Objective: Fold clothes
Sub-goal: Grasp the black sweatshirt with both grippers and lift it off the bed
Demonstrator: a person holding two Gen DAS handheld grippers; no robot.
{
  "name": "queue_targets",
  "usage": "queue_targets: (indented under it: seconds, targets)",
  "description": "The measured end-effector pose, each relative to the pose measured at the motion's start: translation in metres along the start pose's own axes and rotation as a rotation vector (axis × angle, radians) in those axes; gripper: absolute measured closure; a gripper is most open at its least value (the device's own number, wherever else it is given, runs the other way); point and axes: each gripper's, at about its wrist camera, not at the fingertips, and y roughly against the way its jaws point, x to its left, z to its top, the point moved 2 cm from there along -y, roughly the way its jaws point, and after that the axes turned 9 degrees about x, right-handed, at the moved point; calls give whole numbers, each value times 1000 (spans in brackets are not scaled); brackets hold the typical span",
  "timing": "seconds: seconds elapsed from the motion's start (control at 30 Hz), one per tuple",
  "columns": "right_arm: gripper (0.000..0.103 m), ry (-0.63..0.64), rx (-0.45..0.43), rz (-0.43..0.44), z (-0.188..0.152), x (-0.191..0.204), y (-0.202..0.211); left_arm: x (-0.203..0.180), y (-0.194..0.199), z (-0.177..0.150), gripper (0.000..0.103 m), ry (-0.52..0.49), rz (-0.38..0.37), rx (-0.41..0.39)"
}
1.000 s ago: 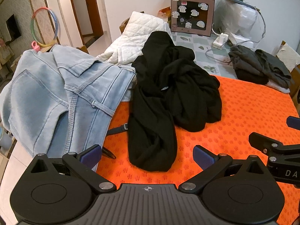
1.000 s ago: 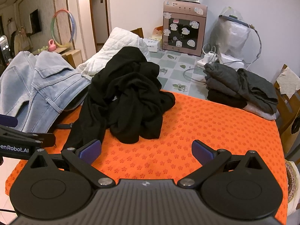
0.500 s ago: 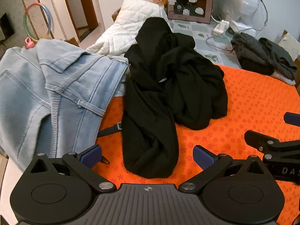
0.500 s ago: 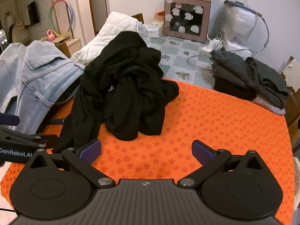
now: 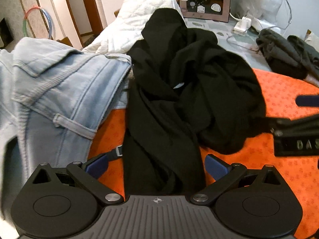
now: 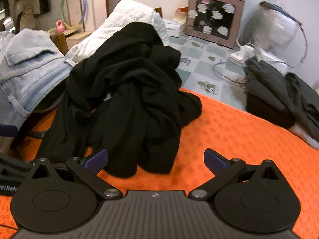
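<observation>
Evidently I have both claws spread wide and empty, and I read that as readiness for a two-point pickup: the black garment (image 5: 179, 91) lies in a twisted heap on the orange surface (image 6: 229, 123), and a bundle like that needs two separate holds before it can be shaken flat. My left claw (image 5: 156, 164) sits low at the near end of the long rolled part of the garment, which runs straight in between its blue pads (image 5: 216, 166), so the cloth is already bracketed there, though I cannot tell whether either pad touches it. My right claw (image 6: 155, 159) faces the rounded near lobes of the same heap; the fabric sits just ahead of the gap and toward its left pad, with bare orange surface under the right pad. Light blue jeans (image 5: 59, 91) hang over the left edge of the surface, beside the black heap and perhaps tucked slightly under it, so I judge they wait their turn. At the far right corner a stack of dark grey folded clothes (image 6: 279, 91) sits well apart from the heap, presumably the finished pile kept clear of the working area. A white quilted cover (image 6: 129, 20) lies behind the heap, off the surface, and plays no part. My worry is pinching several layers at once
</observation>
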Motion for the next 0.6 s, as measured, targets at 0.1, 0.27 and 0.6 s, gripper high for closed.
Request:
queue_targets:
  seconds: [0.1, 0.27, 0.6]
  targets:
    - [1, 36, 10, 12, 7, 2, -17, -2, -14, 0, 2, 0, -3, 10]
    - [14, 90, 34, 40, 16, 6, -42, -9, -31, -2, 10, 7, -16, 42]
    - [96, 61, 63, 188, 15, -9, -43, 0, -18, -10, 88, 6, 57, 37]
